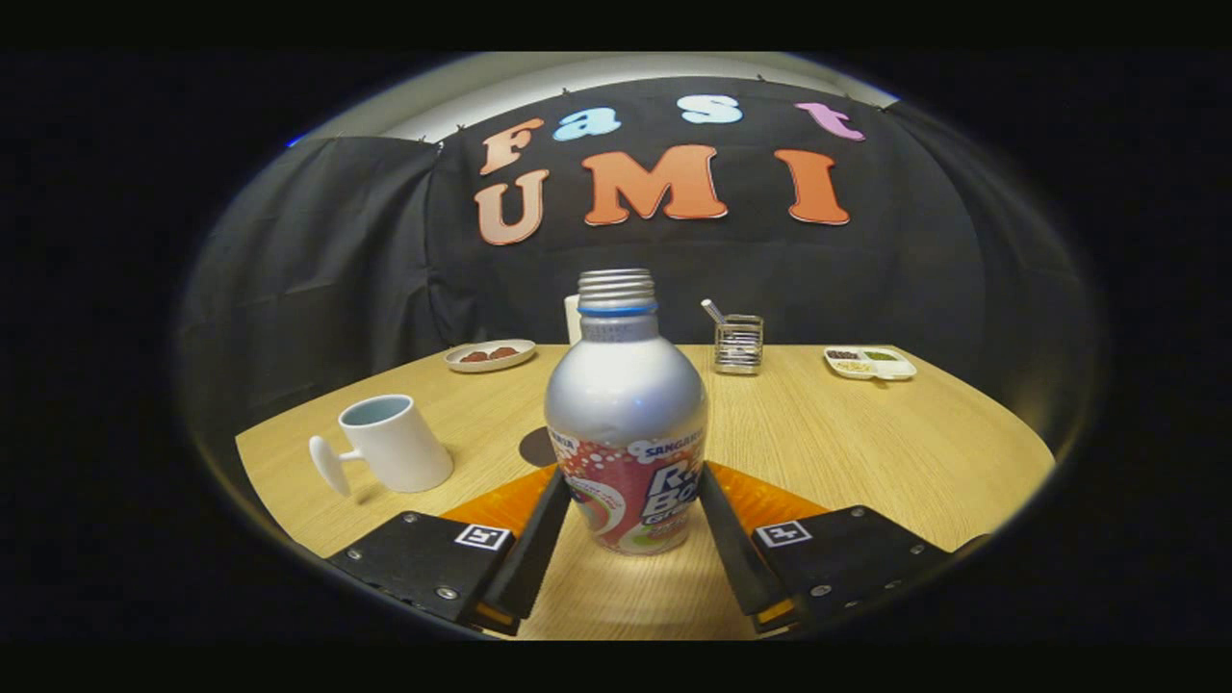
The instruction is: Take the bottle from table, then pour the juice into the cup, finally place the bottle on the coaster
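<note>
So the claw (630,510) is clamped on the bottle (626,423), a finger pressing each side of its lower half, cap off. Bottle's upright on the worktop (866,433). Cup (390,445) sits left of the bottle, coaster (537,448) just behind it.

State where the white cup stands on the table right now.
In the gripper view, the white cup stands upright on the wooden table, left of the bottle that sits between the hand-held gripper fingers.
</note>
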